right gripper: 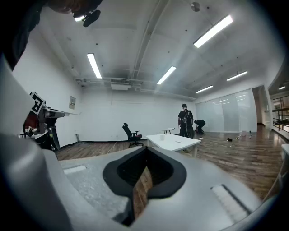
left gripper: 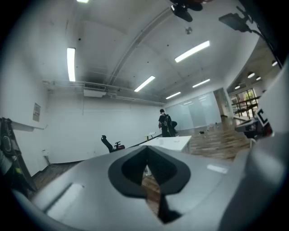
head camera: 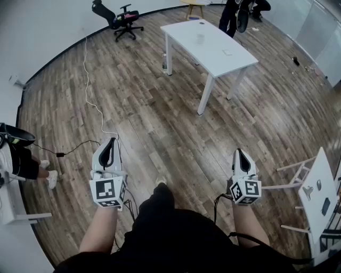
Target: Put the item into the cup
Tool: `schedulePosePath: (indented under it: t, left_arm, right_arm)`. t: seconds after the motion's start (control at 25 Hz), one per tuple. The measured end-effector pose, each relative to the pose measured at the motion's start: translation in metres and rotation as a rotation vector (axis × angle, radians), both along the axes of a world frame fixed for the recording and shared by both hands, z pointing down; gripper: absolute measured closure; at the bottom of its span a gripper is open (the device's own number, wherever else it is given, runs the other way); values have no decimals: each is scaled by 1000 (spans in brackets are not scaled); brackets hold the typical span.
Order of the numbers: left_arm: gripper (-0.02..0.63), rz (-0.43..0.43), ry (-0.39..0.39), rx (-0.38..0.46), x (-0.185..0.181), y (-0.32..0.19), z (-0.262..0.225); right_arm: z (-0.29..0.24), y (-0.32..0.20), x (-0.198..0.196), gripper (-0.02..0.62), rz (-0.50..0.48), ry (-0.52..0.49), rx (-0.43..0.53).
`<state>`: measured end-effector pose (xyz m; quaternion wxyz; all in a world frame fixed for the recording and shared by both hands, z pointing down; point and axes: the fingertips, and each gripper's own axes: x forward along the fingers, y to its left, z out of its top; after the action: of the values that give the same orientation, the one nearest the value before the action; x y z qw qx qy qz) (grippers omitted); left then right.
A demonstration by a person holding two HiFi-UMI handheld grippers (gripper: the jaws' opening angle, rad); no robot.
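Note:
A white table (head camera: pixel 213 47) stands far ahead across the wooden floor. On it are a small pale cup (head camera: pixel 200 38) and a small flat item (head camera: pixel 227 52) nearer its right end. My left gripper (head camera: pixel 110 142) and right gripper (head camera: pixel 238 153) are held low over the floor, well short of the table, both pointing toward it. Each has its jaws together with nothing between them. In the right gripper view the table (right gripper: pixel 174 142) and the cup (right gripper: pixel 162 137) show beyond the shut right gripper (right gripper: pixel 143 173). The left gripper (left gripper: pixel 146 173) also looks toward the table (left gripper: pixel 169 142).
A black office chair (head camera: pixel 123 20) stands at the back wall. A person (head camera: pixel 234 13) stands behind the table. A white cable (head camera: pixel 90 85) runs along the floor at left. Another white table (head camera: pixel 322 192) with small objects is at my right. Someone's legs (head camera: pixel 24 162) show at far left.

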<state>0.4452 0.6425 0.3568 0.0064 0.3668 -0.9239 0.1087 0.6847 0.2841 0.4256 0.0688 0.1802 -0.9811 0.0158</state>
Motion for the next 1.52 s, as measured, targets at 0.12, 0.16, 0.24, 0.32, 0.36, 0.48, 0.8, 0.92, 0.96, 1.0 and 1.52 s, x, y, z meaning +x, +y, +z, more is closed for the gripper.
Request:
schedulePosePath:
  t: [0.12, 0.16, 0.24, 0.32, 0.36, 0.48, 0.8, 0.92, 0.96, 1.0, 1.52]
  left_arm:
    - [599, 16, 12, 4, -38, -8, 0]
    - [600, 23, 12, 6, -50, -11, -1]
    - [600, 39, 5, 9, -71, -19, -6]
    - [600, 51, -7, 13, -91, -27, -11]
    - [600, 54, -11, 17, -101, -29, -13]
    - [600, 52, -15, 30, -133, -33, -17]
    - [600, 63, -14, 44, -201, -48, -13]
    - [600, 80, -12, 35, -212, -61, -10]
    - [600, 82, -10, 33, -217, -64, -9]
    - [600, 81, -10, 32, -223, -68, -9]
    - [600, 9, -10, 31, -337, -125, -16]
  right_arm:
    - [-7, -8, -29, 594, 32, -10, 1]
    - [-10, -9, -40, 594, 35, -13, 2]
    - [-15, -9, -62, 594, 31, -15, 6]
    - [-18, -9, -82, 594, 28, -12, 13]
    - [-20, -11, -92, 594, 29, -12, 16]
    - [-24, -18, -122, 594, 38, -19, 24]
    - [-30, -25, -182, 594, 54, -48, 38]
    - [-27, -41, -188, 594, 83, -39, 30]
    - [-24, -45, -193, 594, 88, -39, 23]
    - [-21, -48, -199, 594, 88, -38, 18]
    - [-22, -119, -348, 594, 5, -52, 9]
